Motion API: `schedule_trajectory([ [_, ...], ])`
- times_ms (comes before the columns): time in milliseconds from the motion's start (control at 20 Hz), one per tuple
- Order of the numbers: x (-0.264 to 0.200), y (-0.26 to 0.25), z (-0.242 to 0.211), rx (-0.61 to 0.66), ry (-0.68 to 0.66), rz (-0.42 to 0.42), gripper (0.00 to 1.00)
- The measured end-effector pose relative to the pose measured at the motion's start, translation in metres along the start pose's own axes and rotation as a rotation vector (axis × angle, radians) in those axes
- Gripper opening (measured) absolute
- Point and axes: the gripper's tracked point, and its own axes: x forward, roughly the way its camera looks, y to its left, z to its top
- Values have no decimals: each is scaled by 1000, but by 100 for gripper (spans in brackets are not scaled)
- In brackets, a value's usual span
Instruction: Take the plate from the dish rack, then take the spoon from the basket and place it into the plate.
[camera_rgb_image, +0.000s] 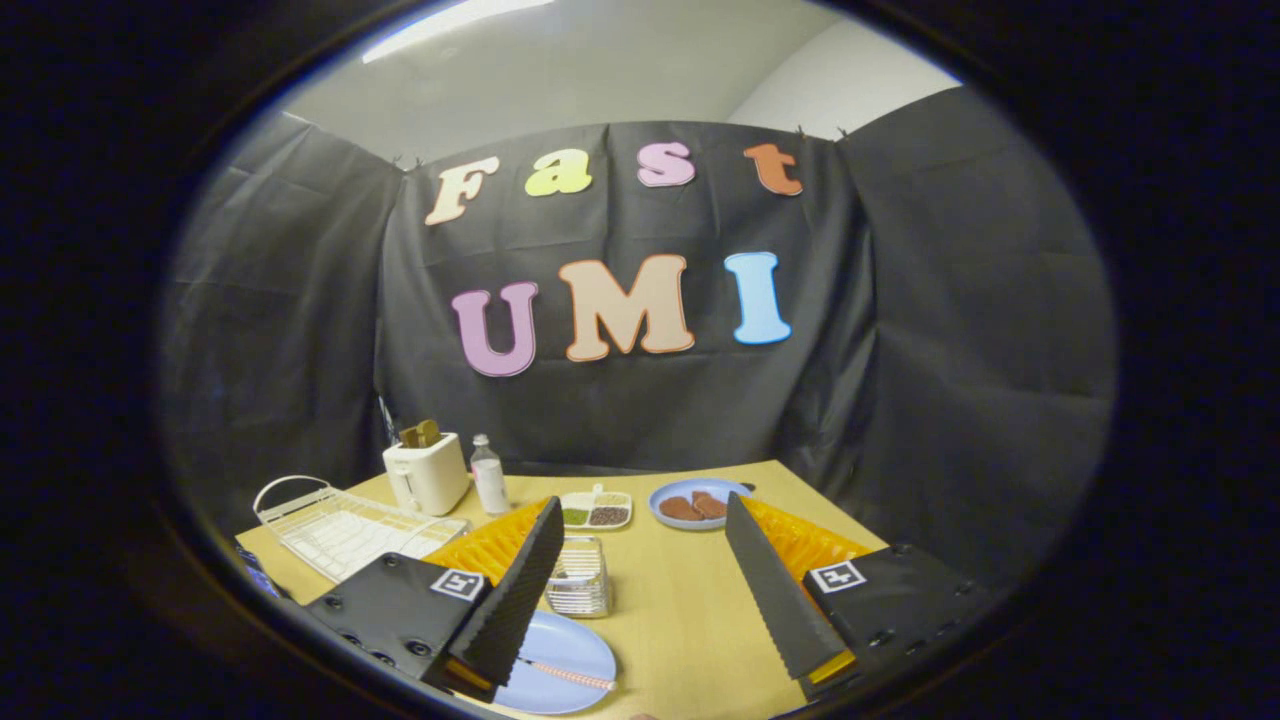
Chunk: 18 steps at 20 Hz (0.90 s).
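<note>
My gripper hangs above the table, fingers spread and empty, while the spoon lies across the plate just beside my left finger (handle pointing toward the gap).

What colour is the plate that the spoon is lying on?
Light blue. The plate shows best in the gripper view, beside the open claw, with the spoon on it.
</note>
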Motion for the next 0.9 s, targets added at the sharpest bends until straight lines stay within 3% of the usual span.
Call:
schedule_trajectory([
  [900,7,13,-32,13,40,4,100],
])
